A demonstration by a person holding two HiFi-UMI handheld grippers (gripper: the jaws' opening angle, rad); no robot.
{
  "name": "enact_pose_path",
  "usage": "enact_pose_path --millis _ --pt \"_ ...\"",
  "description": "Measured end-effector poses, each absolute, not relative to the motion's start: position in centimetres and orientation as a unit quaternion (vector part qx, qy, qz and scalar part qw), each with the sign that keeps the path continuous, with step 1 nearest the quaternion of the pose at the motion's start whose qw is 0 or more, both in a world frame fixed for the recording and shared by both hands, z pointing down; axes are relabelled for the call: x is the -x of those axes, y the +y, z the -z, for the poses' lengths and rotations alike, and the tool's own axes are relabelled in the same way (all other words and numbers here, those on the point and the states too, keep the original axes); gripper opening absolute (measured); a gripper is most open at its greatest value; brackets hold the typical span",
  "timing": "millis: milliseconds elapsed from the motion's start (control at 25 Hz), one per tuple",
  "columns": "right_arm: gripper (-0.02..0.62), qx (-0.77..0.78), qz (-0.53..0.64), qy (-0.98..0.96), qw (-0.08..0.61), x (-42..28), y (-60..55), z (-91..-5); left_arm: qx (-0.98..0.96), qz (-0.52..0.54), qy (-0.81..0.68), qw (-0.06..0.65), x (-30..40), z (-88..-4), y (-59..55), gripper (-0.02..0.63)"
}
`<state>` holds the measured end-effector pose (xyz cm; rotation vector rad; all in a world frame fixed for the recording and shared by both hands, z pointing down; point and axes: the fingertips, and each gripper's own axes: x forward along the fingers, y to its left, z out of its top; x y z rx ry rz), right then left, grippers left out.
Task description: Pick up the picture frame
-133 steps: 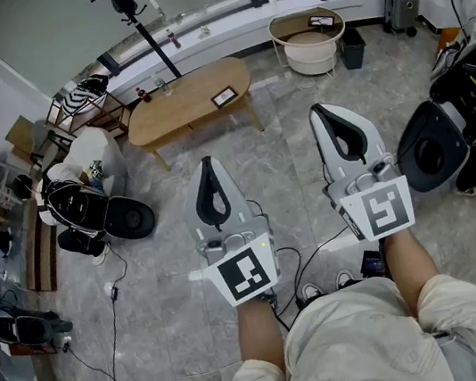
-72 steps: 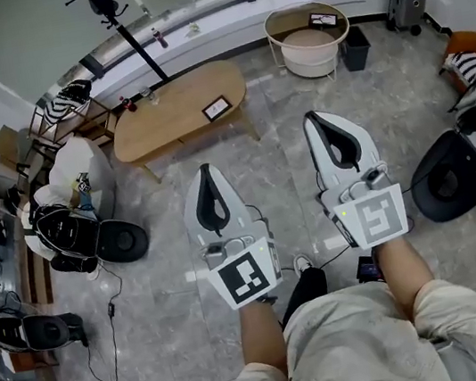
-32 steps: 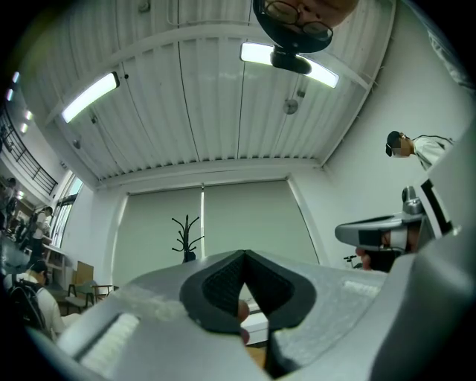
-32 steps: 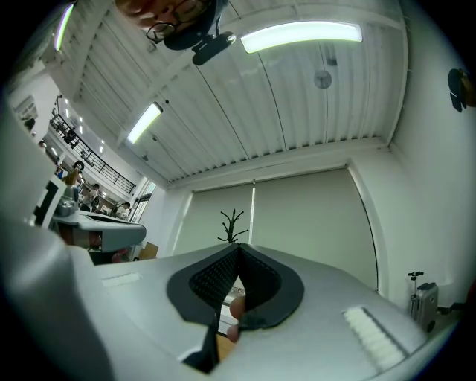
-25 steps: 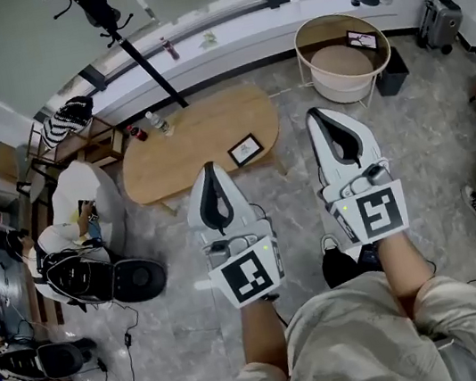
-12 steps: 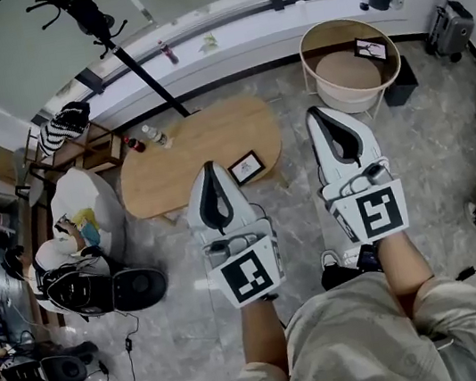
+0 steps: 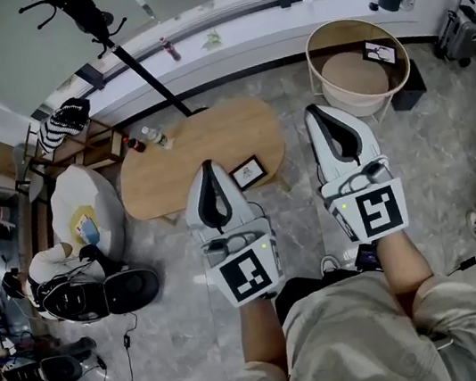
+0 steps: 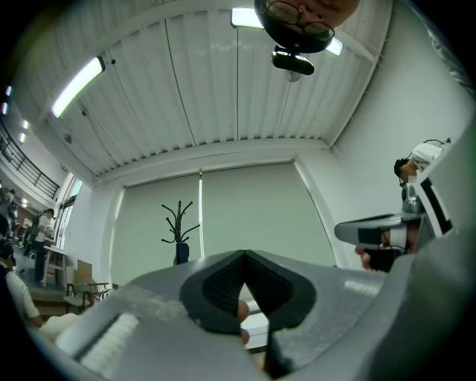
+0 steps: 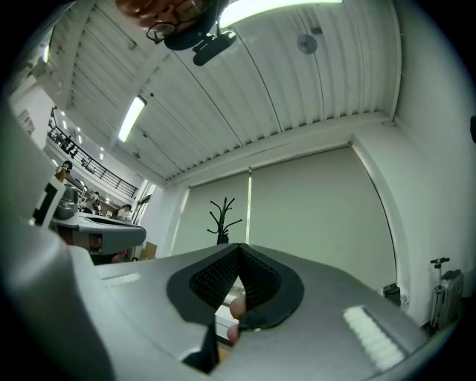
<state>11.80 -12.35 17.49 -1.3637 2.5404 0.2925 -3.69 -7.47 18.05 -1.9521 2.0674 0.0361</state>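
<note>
A small dark-rimmed rectangular picture frame (image 7: 249,172) rests on the oval light-wood worktop (image 7: 211,140), near the worktop's front edge. The left hand-held gripper (image 7: 207,167) is seen over that front edge, just beside the frame, its jaws pressed together with nothing between them. The right hand-held gripper (image 7: 316,112) is held off the worktop's right end, its jaws likewise pressed together and empty. A clear plastic bottle (image 7: 155,136) stands at the worktop's far left end.

An oval wooden table (image 7: 212,144) occupies the upper centre of the head view. Two bottles (image 7: 155,137) stand at its upper-left edge. A black coat rack (image 7: 140,66) crosses the upper left. A round basket table (image 7: 347,76) sits at upper right, with a dark bin (image 7: 407,84) just beside it.
</note>
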Motion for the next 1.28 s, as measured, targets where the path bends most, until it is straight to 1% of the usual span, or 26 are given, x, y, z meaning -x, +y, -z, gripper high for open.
enact_pose_path --millis 520,840,1280 --pt "0.002 0.474 -0.107 0.868 0.103 -7.7 -16.9 -19.2 0.682 -0.026 0.718 0.137 7.9 -19.6 -12.3 0.003" --pt "0.002 0.486 -0.119 0.861 0.094 -3.2 -22.2 -18.7 0.684 -0.030 0.716 0.135 12.9 -20.0 -18.0 0.003" --pt "0.002 0.489 -0.118 0.860 0.088 5.3 -28.7 -18.1 0.690 -0.034 0.710 0.134 21.2 -18.7 -24.2 0.003"
